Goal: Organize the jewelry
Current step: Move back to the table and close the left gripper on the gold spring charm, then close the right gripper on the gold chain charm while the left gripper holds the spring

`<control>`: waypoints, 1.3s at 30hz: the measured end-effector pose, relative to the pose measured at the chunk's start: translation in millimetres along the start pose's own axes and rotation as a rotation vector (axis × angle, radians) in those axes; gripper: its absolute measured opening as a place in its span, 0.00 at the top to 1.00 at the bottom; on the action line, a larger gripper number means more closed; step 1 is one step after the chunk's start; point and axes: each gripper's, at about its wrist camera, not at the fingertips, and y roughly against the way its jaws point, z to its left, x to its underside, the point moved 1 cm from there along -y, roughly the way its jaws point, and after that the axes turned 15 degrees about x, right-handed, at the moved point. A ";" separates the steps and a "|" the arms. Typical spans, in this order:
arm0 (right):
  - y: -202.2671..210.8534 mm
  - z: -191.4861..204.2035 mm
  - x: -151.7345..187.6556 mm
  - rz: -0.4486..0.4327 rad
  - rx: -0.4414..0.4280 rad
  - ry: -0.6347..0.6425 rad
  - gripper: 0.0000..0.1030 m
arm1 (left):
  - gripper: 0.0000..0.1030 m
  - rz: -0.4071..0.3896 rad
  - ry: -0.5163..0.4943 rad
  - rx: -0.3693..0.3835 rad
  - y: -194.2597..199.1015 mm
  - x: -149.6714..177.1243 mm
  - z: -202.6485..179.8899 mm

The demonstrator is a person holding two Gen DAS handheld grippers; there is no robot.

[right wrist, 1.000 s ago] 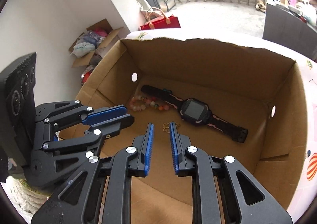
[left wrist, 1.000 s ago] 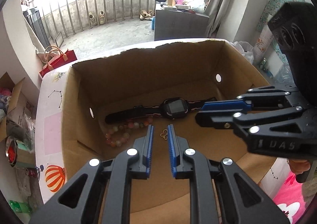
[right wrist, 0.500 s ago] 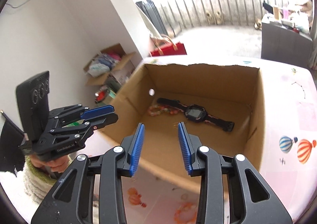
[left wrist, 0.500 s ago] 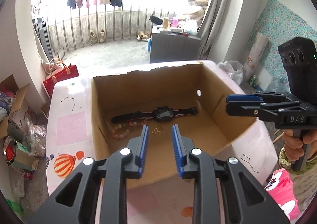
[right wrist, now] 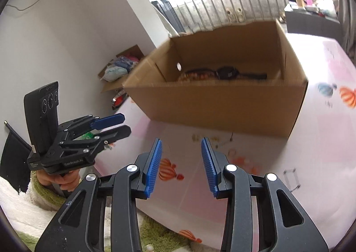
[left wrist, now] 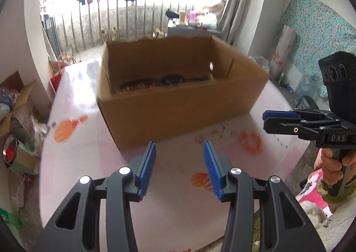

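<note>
An open cardboard box (left wrist: 178,114) (right wrist: 211,105) stands on the pink table (left wrist: 73,140) (right wrist: 322,140). Inside lie a black watch (left wrist: 172,78) (right wrist: 227,72) and a pale bead bracelet (right wrist: 191,77). In front of the box lie an orange bead bracelet (left wrist: 250,141) (right wrist: 244,161) and small gold pieces (left wrist: 214,131) (right wrist: 213,138). My left gripper (left wrist: 179,151) (right wrist: 124,122) hovers over the near table with its jaws opening and nothing between them. My right gripper (right wrist: 181,147) (left wrist: 265,121) stands open beside it, also empty.
Open cartons and bags (left wrist: 15,100) crowd the floor to the left of the table. A grey cabinet (left wrist: 191,31) stands behind the box by the balcony railing. A person's hand (left wrist: 333,163) holds the right gripper's handle at the table's right edge.
Both grippers have drawn back out of the box to the near side of the table, and their jaws have widened. The loose jewelry in front of the box has come into view.
</note>
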 end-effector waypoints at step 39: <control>-57.4 14.0 23.6 0.076 0.052 0.010 0.71 | 0.96 0.144 -0.163 -0.060 -70.2 33.7 2.7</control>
